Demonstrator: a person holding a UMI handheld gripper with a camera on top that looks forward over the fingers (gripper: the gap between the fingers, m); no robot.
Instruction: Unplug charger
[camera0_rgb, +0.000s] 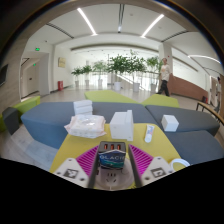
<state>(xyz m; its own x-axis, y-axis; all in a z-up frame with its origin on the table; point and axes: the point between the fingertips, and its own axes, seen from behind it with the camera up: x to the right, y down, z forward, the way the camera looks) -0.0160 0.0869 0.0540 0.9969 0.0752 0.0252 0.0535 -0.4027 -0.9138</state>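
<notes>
A black charger with a blue-and-white label and orange ports on its top stands plugged into a white power strip on a yellow table. My gripper is around the charger. Its two magenta pads touch the charger's left and right sides, so the fingers are shut on it. The power strip lies low between the fingers, with a socket face showing just below the charger.
Beyond the fingers on the table lie a crumpled plastic bag, a white tissue box, a slim white item and a small white box. Grey-blue sofas ring the table. A person stands far back right.
</notes>
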